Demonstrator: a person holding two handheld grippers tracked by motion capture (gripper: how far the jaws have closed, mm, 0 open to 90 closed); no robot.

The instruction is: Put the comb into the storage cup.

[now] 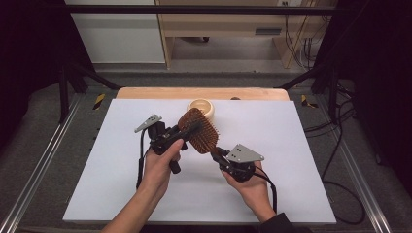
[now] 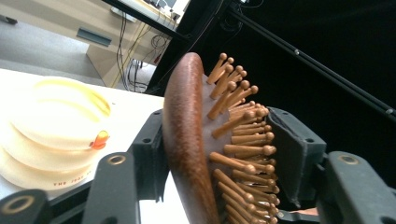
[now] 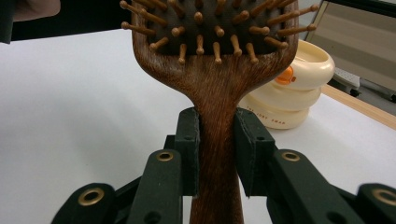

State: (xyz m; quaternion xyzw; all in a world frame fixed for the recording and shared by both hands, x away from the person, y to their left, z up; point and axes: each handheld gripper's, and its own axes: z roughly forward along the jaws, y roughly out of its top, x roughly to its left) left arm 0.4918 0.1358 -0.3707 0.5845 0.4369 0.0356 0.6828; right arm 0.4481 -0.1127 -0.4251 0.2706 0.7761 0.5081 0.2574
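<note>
Hairbrush (image 1: 198,130): you held the wooden paddle brush in the air over the white table (image 1: 121,184), just in front of the cream bowl (image 1: 201,108).
Right tool (image 3: 217,154): clamped on the handle — you did well to keep it steady there.
Left tool (image 2: 219,154): closed across the head, one pad on the wooden back, the other on the bristle tips.
Advice: you needed only light pressure — bristles bend.

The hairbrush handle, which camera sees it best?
The right gripper view: the handle stands close up, clamped between the black jaws. The high view shows it tiny by the right gripper. The left gripper view shows the brush head instead.
</note>
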